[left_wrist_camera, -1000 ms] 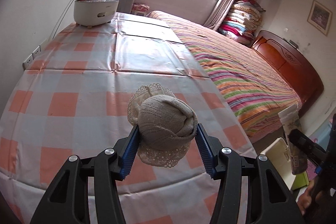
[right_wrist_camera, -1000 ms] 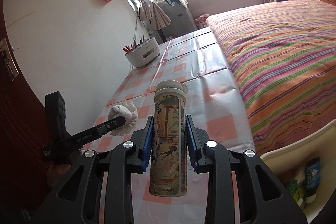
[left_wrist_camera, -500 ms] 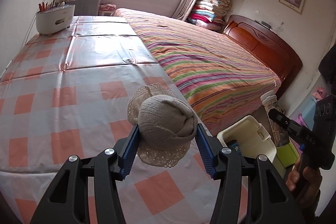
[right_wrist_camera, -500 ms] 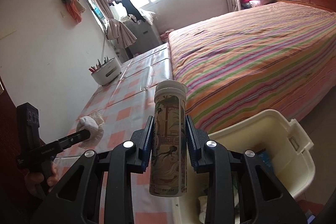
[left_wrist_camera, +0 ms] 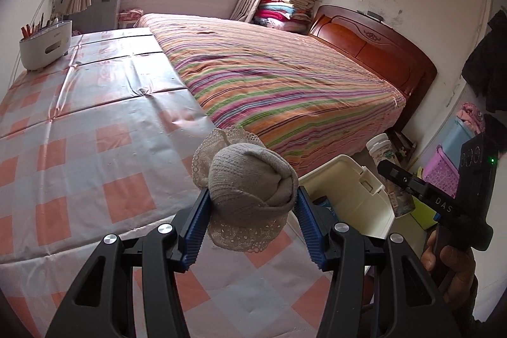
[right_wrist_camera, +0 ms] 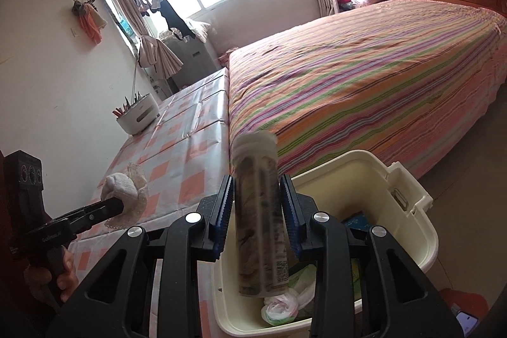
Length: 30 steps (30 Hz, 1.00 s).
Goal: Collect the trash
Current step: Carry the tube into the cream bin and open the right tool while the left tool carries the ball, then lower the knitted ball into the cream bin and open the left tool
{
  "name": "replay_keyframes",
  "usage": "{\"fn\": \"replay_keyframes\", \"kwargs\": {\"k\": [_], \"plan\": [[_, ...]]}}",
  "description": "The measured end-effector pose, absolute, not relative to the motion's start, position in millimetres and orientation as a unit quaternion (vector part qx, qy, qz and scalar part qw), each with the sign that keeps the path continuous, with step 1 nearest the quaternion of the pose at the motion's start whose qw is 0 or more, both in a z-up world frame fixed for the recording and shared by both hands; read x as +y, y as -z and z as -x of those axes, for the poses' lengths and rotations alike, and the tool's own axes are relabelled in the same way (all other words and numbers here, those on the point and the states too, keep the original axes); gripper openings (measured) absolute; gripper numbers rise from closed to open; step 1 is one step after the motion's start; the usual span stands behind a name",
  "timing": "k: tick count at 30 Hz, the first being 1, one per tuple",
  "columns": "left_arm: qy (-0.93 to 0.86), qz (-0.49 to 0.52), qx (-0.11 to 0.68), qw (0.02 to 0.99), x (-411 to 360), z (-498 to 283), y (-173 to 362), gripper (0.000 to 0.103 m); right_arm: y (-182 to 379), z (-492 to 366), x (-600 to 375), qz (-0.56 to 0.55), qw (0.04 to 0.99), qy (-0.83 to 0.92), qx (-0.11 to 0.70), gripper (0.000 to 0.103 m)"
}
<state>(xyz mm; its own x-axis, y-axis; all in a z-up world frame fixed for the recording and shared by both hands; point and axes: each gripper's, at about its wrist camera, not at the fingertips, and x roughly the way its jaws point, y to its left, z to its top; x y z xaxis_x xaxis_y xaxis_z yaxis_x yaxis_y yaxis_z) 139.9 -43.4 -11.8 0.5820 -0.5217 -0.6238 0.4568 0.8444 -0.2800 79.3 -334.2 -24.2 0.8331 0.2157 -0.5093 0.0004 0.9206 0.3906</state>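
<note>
The tube point(right_wrist_camera: 259, 211) is standing upright and motion-blurred between the right gripper's point(right_wrist_camera: 256, 217) opening jaws, gaps showing on both sides, directly above the cream bin point(right_wrist_camera: 408, 230) beside the bed point(right_wrist_camera: 364, 78). Crumpled wrappers are lying in the bin. The left gripper point(left_wrist_camera: 252, 222) is clamping a rolled sock point(left_wrist_camera: 250, 179) over the checked table's point(left_wrist_camera: 79, 154) edge.

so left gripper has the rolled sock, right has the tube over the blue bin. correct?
One thing is off: the bin is cream, not blue, as the right wrist view shows. The rest holds: the left gripper clamps the rolled sock, and the tube sits between the jaws of the right gripper, which are opening, above that bin.
</note>
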Motion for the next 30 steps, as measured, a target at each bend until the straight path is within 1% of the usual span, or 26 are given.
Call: {"fn": "replay_keyframes", "kwargs": {"k": [2, 10, 18, 21, 23, 30], "plan": [[0.279, 0.042, 0.364, 0.888, -48, -139, 11, 0.052, 27, -78, -341, -0.193, 0.938, -0.050, 0.284, 0.043], [0.305, 0.034, 0.370, 0.877, -75, -134, 11, 0.052, 14, -64, -365, -0.229, 0.941, -0.032, 0.245, 0.047], [0.340, 0.011, 0.379, 0.861, -123, -124, 14, 0.052, 6, -57, -368, -0.246, 0.944, -0.026, 0.220, 0.052], [0.349, 0.002, 0.385, 0.854, -139, -121, 18, 0.052, 6, -52, -375, -0.251, 0.945, -0.018, 0.208, 0.054], [0.352, -0.007, 0.388, 0.852, -150, -120, 21, 0.052, 7, -50, -384, -0.254, 0.946, -0.009, 0.203, 0.059], [0.352, -0.029, 0.402, 0.845, -177, -120, 35, 0.052, 9, -31, -411, -0.270, 0.945, 0.022, 0.183, 0.065]]}}
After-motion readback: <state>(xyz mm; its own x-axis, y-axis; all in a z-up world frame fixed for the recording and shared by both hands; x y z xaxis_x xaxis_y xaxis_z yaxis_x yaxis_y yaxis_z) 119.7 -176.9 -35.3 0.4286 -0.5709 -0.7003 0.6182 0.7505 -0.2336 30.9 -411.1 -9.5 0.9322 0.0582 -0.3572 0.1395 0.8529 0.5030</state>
